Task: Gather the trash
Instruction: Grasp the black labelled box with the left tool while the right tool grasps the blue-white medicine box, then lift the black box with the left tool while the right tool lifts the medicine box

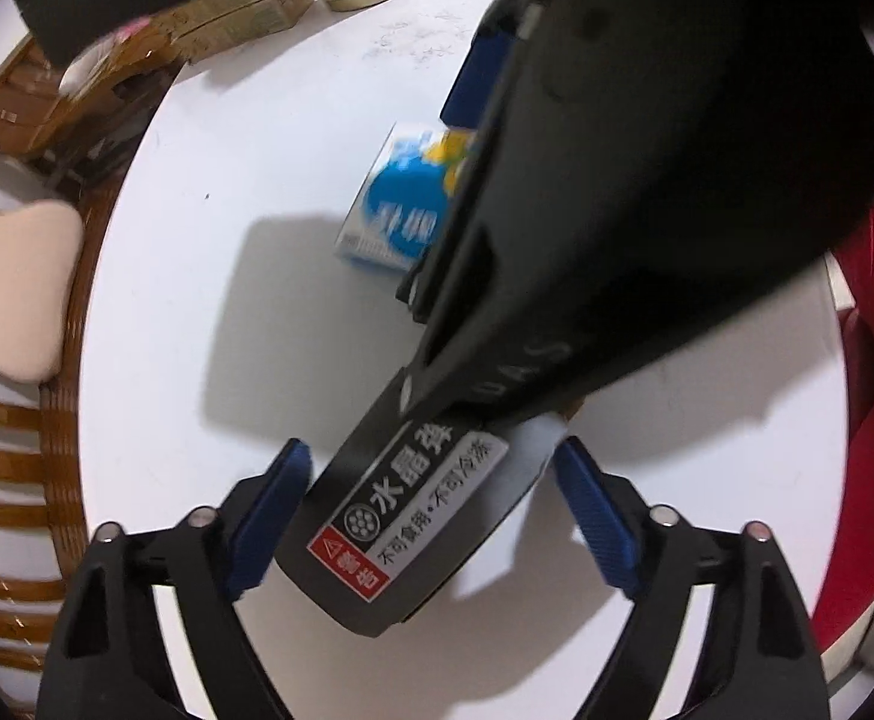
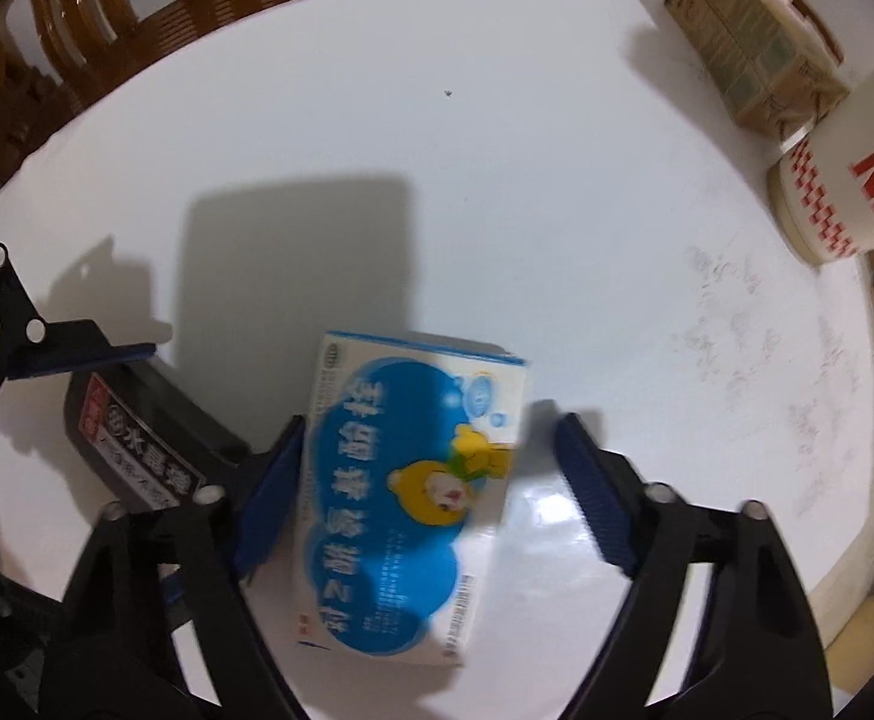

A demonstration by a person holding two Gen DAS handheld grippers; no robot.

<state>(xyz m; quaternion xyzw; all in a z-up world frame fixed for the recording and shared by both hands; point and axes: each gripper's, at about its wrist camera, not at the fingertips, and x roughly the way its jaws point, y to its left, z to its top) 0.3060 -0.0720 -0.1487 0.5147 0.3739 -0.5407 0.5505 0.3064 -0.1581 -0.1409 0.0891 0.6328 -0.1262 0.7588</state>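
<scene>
a white table top (image 2: 497, 180), glossy and catching glare at its near side, carries faint grey scuff marks (image 2: 737, 324) toward its right part and one small dark speck (image 2: 448, 93). wooden chairs with slatted backs (image 2: 95, 12) stand along its far edge, one with a pale cushion (image 1: 14, 288). cardboard boxes (image 2: 749, 54) and a large white tub with red checks (image 2: 839, 192) occupy the far corner.
</scene>
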